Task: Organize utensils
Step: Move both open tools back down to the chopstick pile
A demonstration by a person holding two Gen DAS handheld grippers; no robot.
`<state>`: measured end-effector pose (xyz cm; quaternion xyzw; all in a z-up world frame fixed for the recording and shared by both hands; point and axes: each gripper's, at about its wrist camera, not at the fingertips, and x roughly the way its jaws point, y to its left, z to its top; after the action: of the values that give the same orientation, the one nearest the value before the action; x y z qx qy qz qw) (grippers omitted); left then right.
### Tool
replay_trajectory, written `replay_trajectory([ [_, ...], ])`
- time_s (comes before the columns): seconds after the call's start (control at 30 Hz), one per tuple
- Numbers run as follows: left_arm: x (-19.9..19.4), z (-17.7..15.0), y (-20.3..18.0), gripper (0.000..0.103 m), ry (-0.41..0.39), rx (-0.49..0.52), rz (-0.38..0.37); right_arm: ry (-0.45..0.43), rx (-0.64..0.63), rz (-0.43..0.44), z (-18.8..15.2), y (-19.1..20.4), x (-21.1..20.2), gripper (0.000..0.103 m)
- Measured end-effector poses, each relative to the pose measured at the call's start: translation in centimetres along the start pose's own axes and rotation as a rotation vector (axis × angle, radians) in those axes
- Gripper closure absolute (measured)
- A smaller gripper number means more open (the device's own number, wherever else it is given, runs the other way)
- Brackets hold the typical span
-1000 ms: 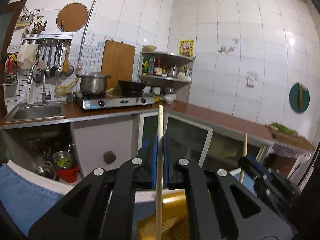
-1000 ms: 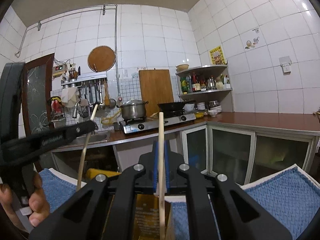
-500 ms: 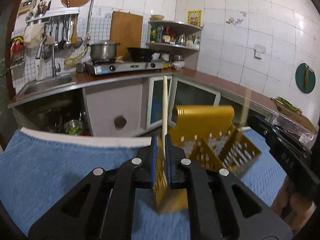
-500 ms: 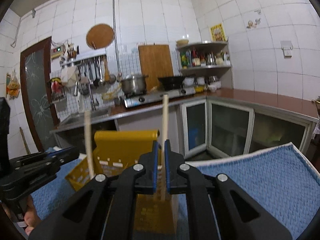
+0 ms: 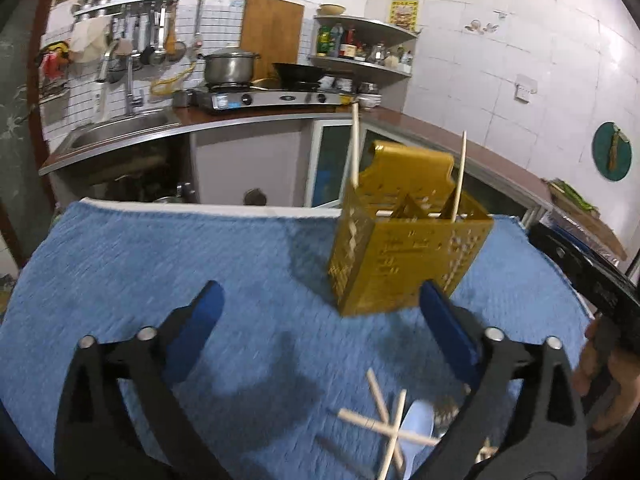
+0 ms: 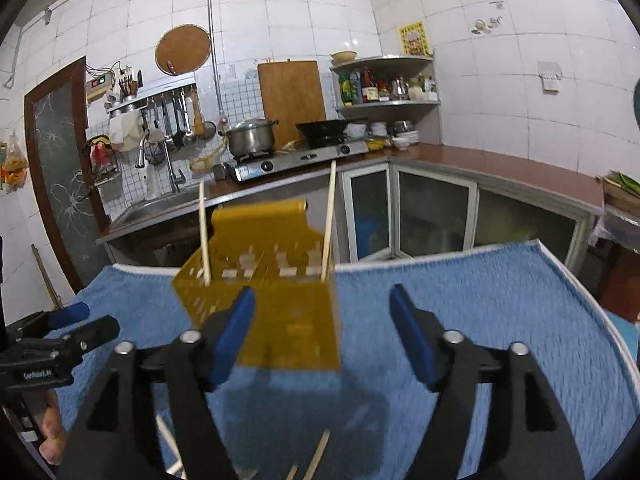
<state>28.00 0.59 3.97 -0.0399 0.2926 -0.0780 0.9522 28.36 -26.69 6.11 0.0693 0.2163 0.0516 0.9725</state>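
Both the left gripper [image 5: 320, 328] and right gripper [image 6: 322, 332] are opening, nothing between their fingers. Ahead stands the yellow utensil caddy [image 5: 404, 256] with two chopsticks; loose chopsticks [image 5: 384, 428] lie just below the fingers: light, stiff, slippery, best pinched mid-shaft.

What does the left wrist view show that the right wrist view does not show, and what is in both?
Only the left wrist view: a pale blue spoon lying under crossed chopsticks on the towel, and a round green item on the wall.

Only the right wrist view: a dark door with patterned glass, and the left claw seen from the side.

Both: the yellow utensil holder with two chopsticks standing in it, the blue towel, the stove and pot. Both claws are opening with nothing between them.
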Motion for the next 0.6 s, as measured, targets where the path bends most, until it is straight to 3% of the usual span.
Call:
replay_trajectory([
  [0.17, -1.6, -2.3, -0.4, 0.005, 0.036, 0.02, 0.042, 0.029, -0.038, -0.036, -3.6, 1.3, -2.6, 0.016],
  [0.33, -2.1, -4.2, -0.3, 0.005, 0.065, -0.018, 0.021, 0.093, -0.026, -0.068, -6.5, 1.3, -3.4, 0.014],
  [0.47, -1.3, -5.3, -0.5, 0.005, 0.093, -0.016, 0.057, 0.123, -0.024, -0.102, -8.2, 0.9, -2.8, 0.014],
  [0.6, 0.5, -6.7, -0.2, 0.005, 0.166, -0.039, 0.027, 0.172, -0.046, -0.124, -9.4, 0.6, -1.9, 0.014],
])
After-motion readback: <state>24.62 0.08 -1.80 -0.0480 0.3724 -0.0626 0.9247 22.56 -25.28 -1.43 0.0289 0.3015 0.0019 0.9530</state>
